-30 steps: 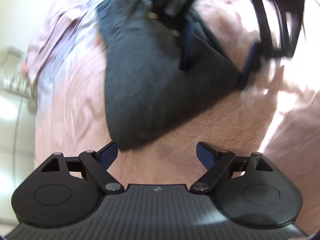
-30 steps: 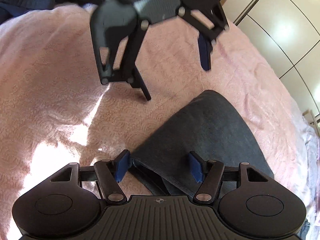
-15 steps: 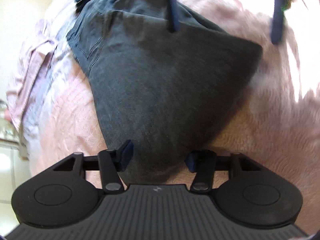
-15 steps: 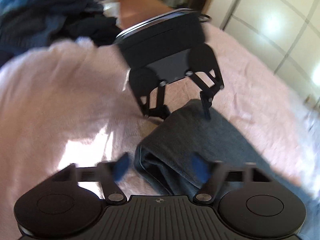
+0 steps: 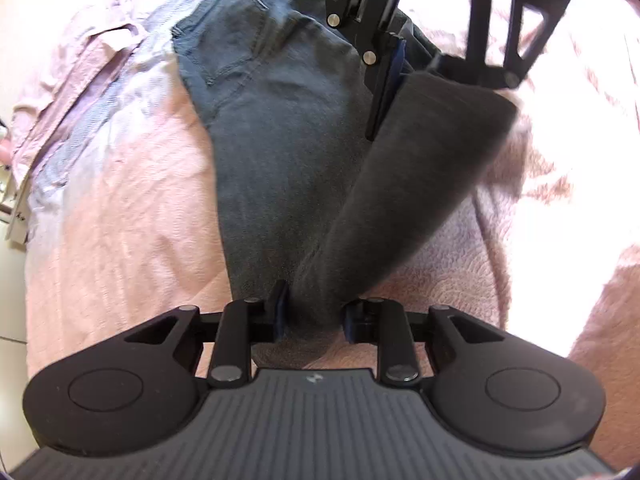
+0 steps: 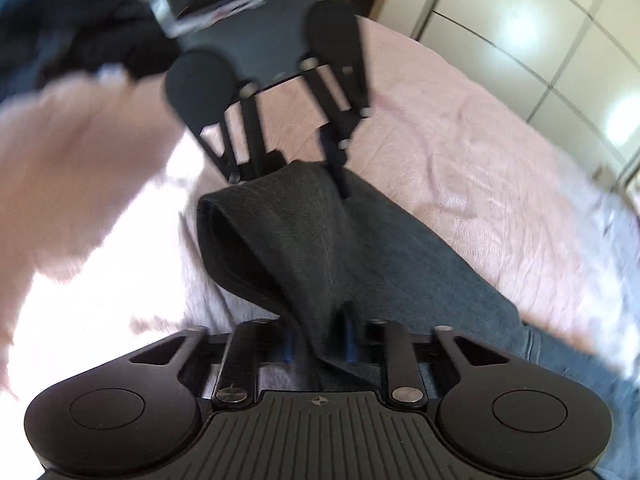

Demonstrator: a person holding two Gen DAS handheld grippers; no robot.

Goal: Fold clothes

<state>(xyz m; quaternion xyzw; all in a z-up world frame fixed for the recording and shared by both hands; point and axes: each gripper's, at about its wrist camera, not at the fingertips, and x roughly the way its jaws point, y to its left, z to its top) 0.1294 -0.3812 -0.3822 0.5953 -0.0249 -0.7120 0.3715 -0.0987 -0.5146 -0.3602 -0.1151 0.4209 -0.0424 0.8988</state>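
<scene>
Dark grey jeans [image 5: 276,152] lie on a pink bedspread [image 5: 132,248], back pocket showing at the far end. Their folded end [image 5: 404,184] is lifted off the bed between both grippers. My left gripper [image 5: 316,316] is shut on one corner of that fold. The right gripper [image 5: 394,60] shows at the top of the left wrist view, clamped on the other corner. In the right wrist view my right gripper [image 6: 320,340] is shut on the jeans [image 6: 320,240], and the left gripper [image 6: 304,160] grips the far corner opposite.
A pile of dark blue and black clothes [image 6: 68,36] lies at the far left of the bed. A pale pink and lilac garment [image 5: 88,80] lies along the bed's left edge. White cupboard doors [image 6: 532,44] stand beyond the bed.
The left gripper came down onto the jeans' corner and shut. The right gripper shut too. Both have lifted the folded end off the bedspread.
</scene>
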